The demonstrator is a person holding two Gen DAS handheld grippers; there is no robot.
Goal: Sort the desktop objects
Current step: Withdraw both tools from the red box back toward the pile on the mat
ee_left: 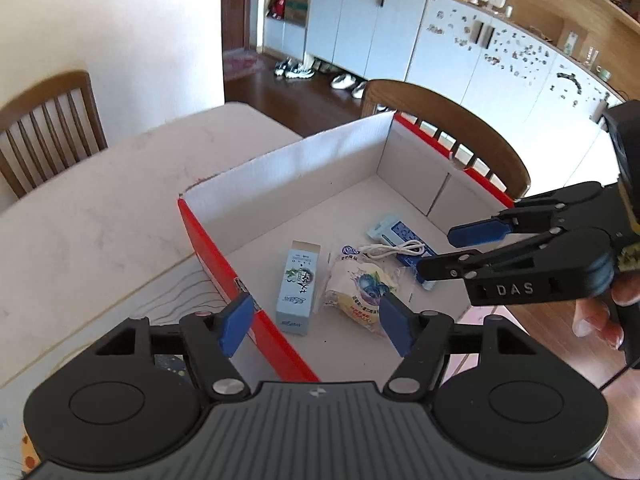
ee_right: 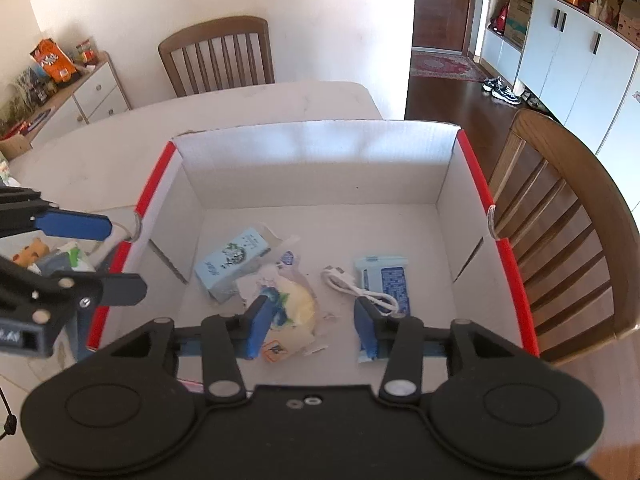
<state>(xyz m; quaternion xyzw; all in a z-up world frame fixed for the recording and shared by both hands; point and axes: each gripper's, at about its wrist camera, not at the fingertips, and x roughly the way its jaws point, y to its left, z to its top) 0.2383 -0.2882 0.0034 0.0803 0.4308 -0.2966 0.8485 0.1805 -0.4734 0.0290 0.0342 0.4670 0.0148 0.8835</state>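
A red-and-white cardboard box (ee_left: pixel 208 248) (ee_right: pixel 514 280) stands open on the table. On its floor lie a pale blue carton (ee_left: pixel 298 288) (ee_right: pixel 232 266), a blueberry snack packet (ee_left: pixel 362 290) (ee_right: pixel 296 308), a white cable (ee_left: pixel 394 250) (ee_right: pixel 360 290) and a light blue pack (ee_left: pixel 400 232) (ee_right: pixel 386 280). My left gripper (ee_left: pixel 316 326) (ee_right: pixel 108 258) hangs open over the box's left wall, holding nothing. My right gripper (ee_right: pixel 314 326) (ee_left: pixel 448 250) hovers open above the snack packet and the cable, its pads touching neither.
The pale table (ee_left: pixel 100 220) extends to the left of the box. Wooden chairs (ee_right: pixel 560 220) (ee_left: pixel 48 128) stand at the right and far sides. Small items (ee_right: pixel 60 256) lie on the table left of the box. A person's hand (ee_left: pixel 600 316) grips the right tool.
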